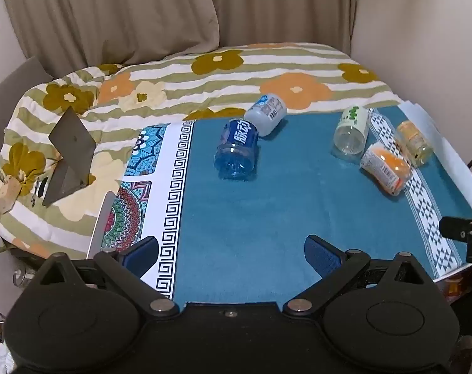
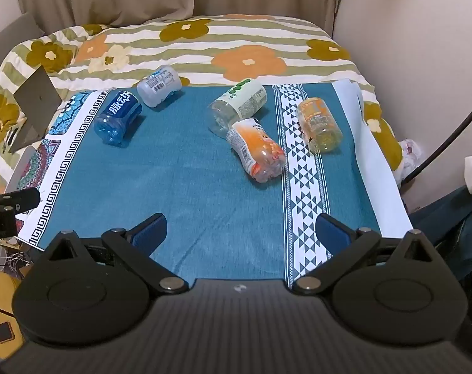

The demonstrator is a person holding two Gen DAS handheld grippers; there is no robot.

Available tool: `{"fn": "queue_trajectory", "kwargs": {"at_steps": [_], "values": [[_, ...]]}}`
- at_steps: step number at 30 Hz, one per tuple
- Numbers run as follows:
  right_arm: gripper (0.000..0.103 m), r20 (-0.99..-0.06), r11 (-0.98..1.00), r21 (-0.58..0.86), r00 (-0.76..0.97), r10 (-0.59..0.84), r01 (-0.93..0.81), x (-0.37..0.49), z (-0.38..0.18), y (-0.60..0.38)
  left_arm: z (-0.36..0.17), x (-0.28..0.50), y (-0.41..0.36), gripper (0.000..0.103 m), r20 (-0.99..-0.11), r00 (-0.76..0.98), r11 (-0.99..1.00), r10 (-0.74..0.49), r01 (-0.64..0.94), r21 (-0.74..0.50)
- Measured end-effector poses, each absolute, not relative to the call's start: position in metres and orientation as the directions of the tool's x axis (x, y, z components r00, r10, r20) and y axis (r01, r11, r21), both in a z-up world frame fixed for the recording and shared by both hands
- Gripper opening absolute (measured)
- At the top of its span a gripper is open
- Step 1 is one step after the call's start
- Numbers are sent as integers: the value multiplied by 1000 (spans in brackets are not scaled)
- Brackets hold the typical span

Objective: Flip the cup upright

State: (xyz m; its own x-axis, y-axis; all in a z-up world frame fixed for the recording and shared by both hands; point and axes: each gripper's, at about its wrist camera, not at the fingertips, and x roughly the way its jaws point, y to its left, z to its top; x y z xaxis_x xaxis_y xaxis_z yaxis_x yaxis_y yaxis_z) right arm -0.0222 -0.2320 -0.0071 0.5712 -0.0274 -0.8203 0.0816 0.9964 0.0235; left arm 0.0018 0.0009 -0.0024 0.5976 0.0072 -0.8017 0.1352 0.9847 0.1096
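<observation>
Several cut-bottle cups lie on their sides on a teal cloth [image 1: 267,202] [image 2: 189,171]. A blue cup [image 1: 236,146] [image 2: 119,118] and a grey-white cup [image 1: 267,112] [image 2: 159,85] lie at the left. A clear green-labelled cup [image 1: 352,131] [image 2: 237,106], an orange cup [image 1: 385,166] [image 2: 257,152] and a yellow cup [image 1: 414,143] [image 2: 320,127] lie at the right. My left gripper [image 1: 231,251] is open and empty above the cloth's near edge. My right gripper [image 2: 240,229] is open and empty, near side of the orange cup.
A flowered striped quilt [image 1: 204,74] [image 2: 204,46] covers the bed behind the cloth. A grey folded stand [image 1: 70,152] [image 2: 33,106] sits on the quilt at the left. Curtains and a wall stand behind. The other gripper's tip shows at the frame edges [image 1: 460,227] [image 2: 14,201].
</observation>
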Motion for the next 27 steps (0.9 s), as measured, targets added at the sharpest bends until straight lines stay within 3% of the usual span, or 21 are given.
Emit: {"fn": "queue_trajectory", "kwargs": {"at_steps": [27], "values": [[103,-814,996,31,581,-21,80,-31,0,-227,6,-6,-1,101,-774,634,984,-8,141,105]]}}
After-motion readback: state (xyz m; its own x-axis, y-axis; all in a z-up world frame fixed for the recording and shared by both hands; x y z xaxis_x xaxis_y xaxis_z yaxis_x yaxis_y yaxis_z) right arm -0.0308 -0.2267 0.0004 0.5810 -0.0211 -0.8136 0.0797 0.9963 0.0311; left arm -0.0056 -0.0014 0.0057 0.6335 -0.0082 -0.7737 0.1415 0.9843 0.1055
